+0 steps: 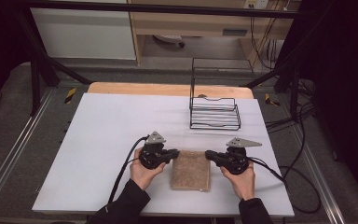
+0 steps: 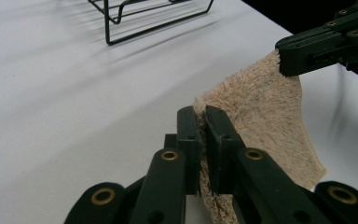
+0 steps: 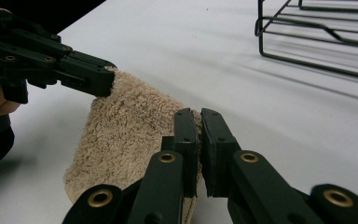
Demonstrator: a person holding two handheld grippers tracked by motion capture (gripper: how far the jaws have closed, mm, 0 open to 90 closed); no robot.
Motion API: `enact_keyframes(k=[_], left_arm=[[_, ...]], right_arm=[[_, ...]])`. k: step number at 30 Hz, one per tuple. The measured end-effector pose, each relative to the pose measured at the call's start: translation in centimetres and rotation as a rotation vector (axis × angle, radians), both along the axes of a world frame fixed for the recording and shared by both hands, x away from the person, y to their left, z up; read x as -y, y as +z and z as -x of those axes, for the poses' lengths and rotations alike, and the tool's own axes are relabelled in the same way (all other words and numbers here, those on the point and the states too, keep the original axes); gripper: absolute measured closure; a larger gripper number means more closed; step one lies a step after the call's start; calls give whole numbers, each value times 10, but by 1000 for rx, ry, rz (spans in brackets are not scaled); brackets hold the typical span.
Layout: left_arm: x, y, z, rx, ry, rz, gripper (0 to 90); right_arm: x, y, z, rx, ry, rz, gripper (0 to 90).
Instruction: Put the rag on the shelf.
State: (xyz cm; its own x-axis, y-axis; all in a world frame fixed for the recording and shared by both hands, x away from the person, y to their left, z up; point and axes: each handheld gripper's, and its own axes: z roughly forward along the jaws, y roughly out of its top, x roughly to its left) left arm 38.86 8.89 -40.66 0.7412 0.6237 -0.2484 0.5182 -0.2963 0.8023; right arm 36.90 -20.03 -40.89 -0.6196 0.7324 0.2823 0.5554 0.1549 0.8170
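Left gripper (image 1: 173, 155) is clamped on the far-left corner of the beige towel (image 1: 191, 170); in the left gripper view I see its jaws pinched nearly together with the fuzzy towel edge (image 2: 256, 116) squeezed between them. Right gripper (image 1: 209, 155) is doing the same at the towel's far-right corner, jaws tight on the pile in the right gripper view, towel (image 3: 121, 135) hanging off to the side of them. Both grips are at the towel's far edge, one at each corner, tips pointing inward toward each other across that edge. From each gripper camera I see the other gripper across the towel, left gripper (image 3: 103, 79) biting its corner and right gripper (image 2: 286, 58) biting the opposite one. Towel looks folded into a rectangle, its far edge lifted a bit between the two grippers and sagging in a curve, near part resting on the white table (image 1: 102, 140). Person's left hand (image 1: 145, 171) sits just left of the towel, right hand (image 1: 240, 179) just right of it, dark sleeves coming in below. Black wire rack (image 1: 214, 113) stands on the table beyond the towel, well apart from it, slightly toward the towel's right side. Cables trail from both grippers away from the towel.
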Motion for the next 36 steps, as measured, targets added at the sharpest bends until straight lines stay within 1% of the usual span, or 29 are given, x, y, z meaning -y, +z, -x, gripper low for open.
enact_keyframes(k=[4,12,14,18,19,22,23,24,25,36], left_arm=[[0,5,4,22,6,11,846],[2,14,10,53,15,21,848],[2,16,11,63,17,28,849],[2,20,12,73,19,40,849],[2,21,12,78,21,48,850],[2,25,14,90,22,55,850],[2,26,14,94,23,58,849],[2,27,14,100,24,59,849],[2,28,15,106,25,62,850],[5,41,18,144,22,91,849]], right_arm=[[1,6,3,29,2,5,859],[2,16,7,67,-3,5,860],[3,19,8,84,-1,7,861],[2,24,11,102,-4,12,862],[3,27,12,114,-4,13,862],[3,30,13,122,-4,10,862],[3,33,14,136,-4,14,863],[3,33,14,136,-4,14,863],[3,36,15,150,-7,14,863],[8,47,19,183,-17,0,863]])
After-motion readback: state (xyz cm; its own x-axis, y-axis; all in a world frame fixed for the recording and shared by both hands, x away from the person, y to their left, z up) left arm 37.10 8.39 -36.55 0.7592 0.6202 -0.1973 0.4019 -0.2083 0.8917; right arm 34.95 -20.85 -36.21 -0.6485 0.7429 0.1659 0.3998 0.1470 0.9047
